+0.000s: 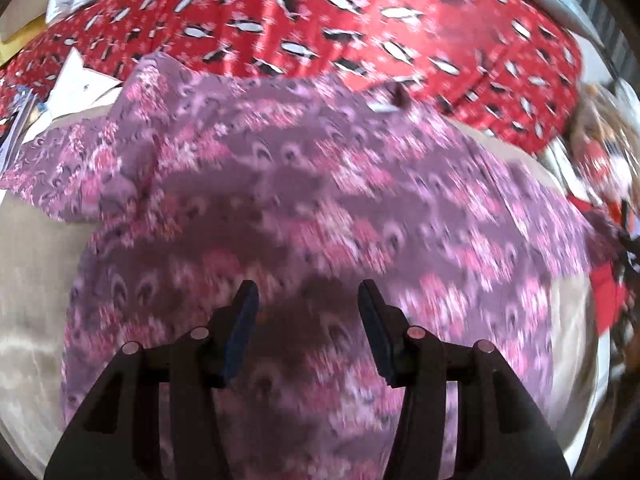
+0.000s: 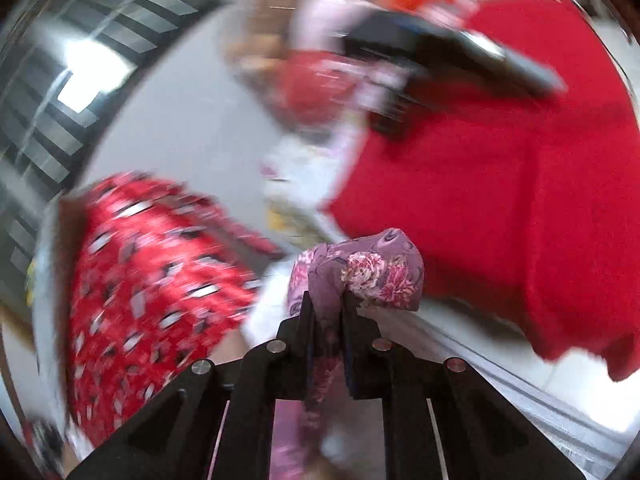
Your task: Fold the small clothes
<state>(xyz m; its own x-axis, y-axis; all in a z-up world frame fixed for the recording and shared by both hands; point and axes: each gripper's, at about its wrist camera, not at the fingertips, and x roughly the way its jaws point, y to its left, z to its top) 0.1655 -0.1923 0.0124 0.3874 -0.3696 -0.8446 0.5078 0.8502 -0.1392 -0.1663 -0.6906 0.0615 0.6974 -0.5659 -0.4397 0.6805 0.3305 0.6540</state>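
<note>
I'm pinching a bunched edge of the purple floral garment (image 2: pixel 360 276) in the right claw (image 2: pixel 326 300). Left claw (image 1: pixel 306 296) is hanging spread and empty over the rest of it, lying on the table (image 1: pixel 28 300). Fabric looks light, limp, probably slippery; I'm judging edges and corners the best hold.

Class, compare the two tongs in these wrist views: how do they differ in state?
The left tongs stand open with nothing between them, while the right tongs are shut on a bunched fold of the purple flowered garment. The left tongs hover over that garment spread out; the right tongs hold it lifted. Both are black, two-fingered.
</note>
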